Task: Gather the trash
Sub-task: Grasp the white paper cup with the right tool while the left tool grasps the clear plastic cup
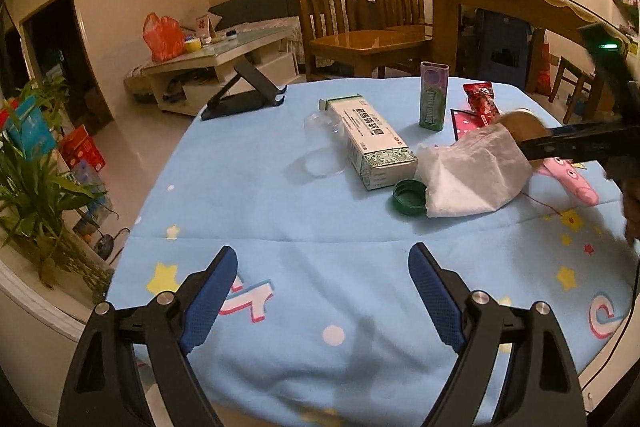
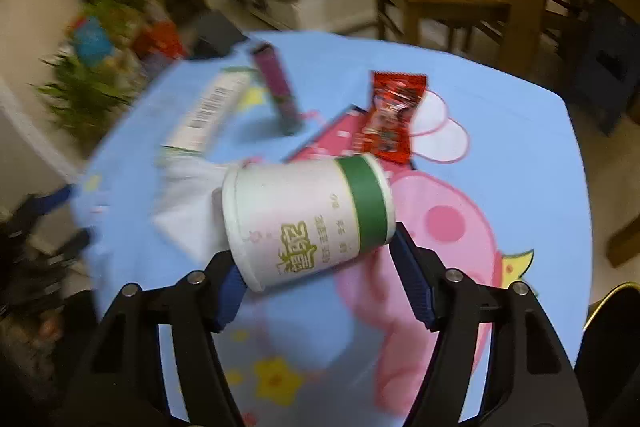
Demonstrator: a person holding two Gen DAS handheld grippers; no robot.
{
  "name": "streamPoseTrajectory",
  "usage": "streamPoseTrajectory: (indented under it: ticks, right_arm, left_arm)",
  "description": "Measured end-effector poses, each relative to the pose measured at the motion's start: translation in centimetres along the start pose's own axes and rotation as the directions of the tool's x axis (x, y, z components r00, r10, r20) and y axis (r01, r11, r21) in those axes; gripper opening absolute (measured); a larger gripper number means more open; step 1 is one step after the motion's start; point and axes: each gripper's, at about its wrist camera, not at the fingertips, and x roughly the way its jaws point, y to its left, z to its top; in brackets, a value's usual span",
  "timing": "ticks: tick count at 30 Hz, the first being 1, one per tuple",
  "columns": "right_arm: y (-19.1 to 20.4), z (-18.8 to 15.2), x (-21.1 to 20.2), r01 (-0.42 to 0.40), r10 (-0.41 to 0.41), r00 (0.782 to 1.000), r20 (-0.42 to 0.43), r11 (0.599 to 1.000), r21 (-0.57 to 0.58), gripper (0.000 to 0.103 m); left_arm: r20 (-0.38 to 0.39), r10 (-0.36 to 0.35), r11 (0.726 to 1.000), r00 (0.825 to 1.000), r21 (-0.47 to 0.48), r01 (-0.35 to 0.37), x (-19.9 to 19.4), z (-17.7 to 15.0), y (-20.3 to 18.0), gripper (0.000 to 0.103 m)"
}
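From the left wrist, the left gripper (image 1: pixel 322 291) hovers released over the blue cartoon tablecloth (image 1: pixel 256 211), empty; ahead lie a crumpled white tissue (image 1: pixel 472 179), a green bottle cap (image 1: pixel 409 197) and a long white-and-green carton (image 1: pixel 370 143).

From the right wrist, the right gripper (image 2: pixel 316 279) grasps a white paper cup with a green band (image 2: pixel 308 219), tilted on its side above the cloth. I'd keep that squeeze gentle so the thin wall doesn't buckle.
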Motion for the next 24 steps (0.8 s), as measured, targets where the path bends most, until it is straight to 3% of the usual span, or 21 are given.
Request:
streamPoseTrajectory:
  ticks: [2, 6, 7, 10, 11, 13, 14, 16, 19, 24]
  right_arm:
    - [0.7, -0.9, -1.7, -0.057, 0.057, 0.998, 0.029, 0.998, -0.026, 0.065]
    - [-0.1, -2.1, -3.4, -0.023, 0.023, 0.999, 0.043, 1.0, -0.003, 0.058]
    - [-0.6, -2.4, -3.8, -0.004, 0.004, 0.999, 0.051, 1.0, 0.009, 0.052]
    - [-1.0, -3.2, -3.6, 0.041, -0.042, 0.999, 0.019, 0.999, 0.005, 0.016]
    - [-0.9, -3.3, -3.2, 0.045, -0.045, 0.999, 0.005, 0.999, -0.004, 0.015]
    - [-0.5, -3.7, -3.4, 0.05, -0.05, 0.999, 0.01, 0.999, -0.006, 0.02]
    - [-0.7, -3.7, -3.7, 0.039, -0.039, 0.999, 0.022, 0.999, 0.013, 0.038]
    - [-1.5, -3.7, -5.4, 0.013, -0.018, 0.997, 0.077, 0.998, 0.059, 0.058]
    - [-2.1, -3.6, -7.2, 0.012, -0.016, 0.997, 0.073, 0.999, 0.053, 0.077]
    - [-2.0, -4.9, -9.2, 0.029, -0.028, 0.998, 0.058, 1.0, -0.01, 0.077]
  left_arm:
    - [0.0, 0.0, 1.0, 1.0, 0.005, 0.0, 0.3, 0.2, -0.3, 0.084]
    - [-0.004, 0.005, 1.0, 1.0, 0.014, -0.005, 0.7, 0.5, -0.9, 0.085]
    - [-0.005, 0.01, 1.0, 1.0, 0.012, -0.01, 0.8, 0.6, -1.0, 0.085]
    - [-0.019, 0.017, 1.0, 1.0, -0.006, -0.017, 1.1, 1.0, -0.9, 0.085]
    - [-0.023, 0.02, 1.0, 1.0, -0.01, -0.02, 1.3, 1.0, -0.9, 0.085]
    - [-0.033, 0.024, 0.999, 0.999, -0.026, -0.025, 1.5, 1.1, -0.5, 0.085]
    - [-0.038, 0.027, 0.999, 0.999, -0.035, -0.028, 1.6, 1.1, -0.3, 0.085]
    - [-0.045, 0.036, 0.998, 0.998, -0.054, -0.038, 1.8, 1.3, 0.3, 0.085]
    - [-0.053, 0.038, 0.994, 0.998, -0.097, -0.043, 2.4, 2.2, 2.1, 0.085]
    - [-0.072, -0.042, 0.987, 0.997, -0.159, 0.03, 5.4, 6.2, 4.7, 0.085]
